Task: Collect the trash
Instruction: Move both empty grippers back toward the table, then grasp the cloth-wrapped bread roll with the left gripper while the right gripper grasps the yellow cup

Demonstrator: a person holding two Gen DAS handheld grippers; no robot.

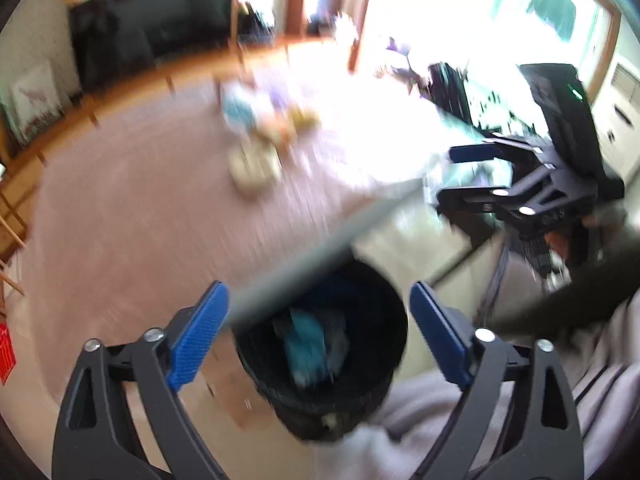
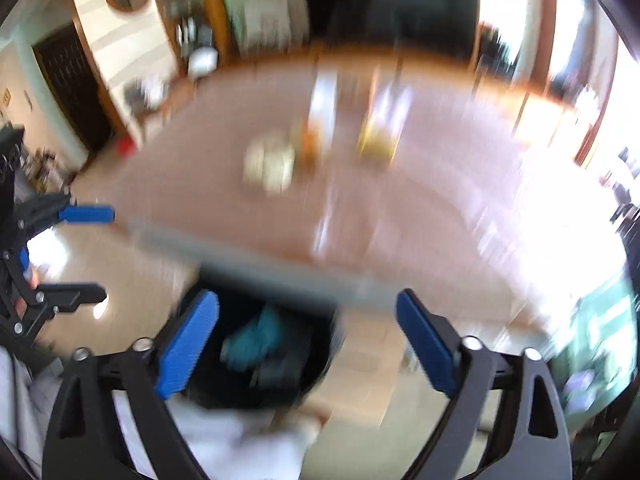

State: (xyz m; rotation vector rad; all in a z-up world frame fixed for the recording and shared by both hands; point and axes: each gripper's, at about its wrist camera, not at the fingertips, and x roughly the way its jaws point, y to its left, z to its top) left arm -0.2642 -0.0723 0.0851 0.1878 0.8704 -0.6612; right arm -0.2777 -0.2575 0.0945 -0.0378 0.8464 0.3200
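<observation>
The left gripper (image 1: 320, 340) fills the bottom of its own view, its blue pads (image 1: 200, 336) spread wide with nothing between them. Framed in that gap, lower down, stands the bin (image 1: 360, 400), a dark round basket on the floor at the near edge of the table (image 1: 140, 208). Teal trash (image 1: 306, 348) lies inside the bin, with something greyer beside it; blur hides what either piece is.

The right gripper (image 2: 308, 342) shows the same from its side: pads (image 2: 188, 344) far apart, nothing held, the bin (image 2: 276, 384) below and between them, teal trash (image 2: 252, 344) within. Each gripper also appears in the other's view, beside the bin and likewise empty.

Both sets of jaws being empty and directly above the bin suggests a drop has been made there. The bin's spot against the table's near edge seems chosen so that items need only be carried a short way off the top and let go.

More remains. Beyond the bin, toward the middle of the pink table, lies a cluster: a pale round lump (image 2: 270, 164), a yellow packet (image 2: 378, 140) and a tall white-and-orange item (image 2: 320, 120). These look like the next trash, though blur keeps them from being identified. A pale cloth (image 1: 420, 420) lies just beside the bin on the near side; whether it touches the bin cannot be told.
</observation>
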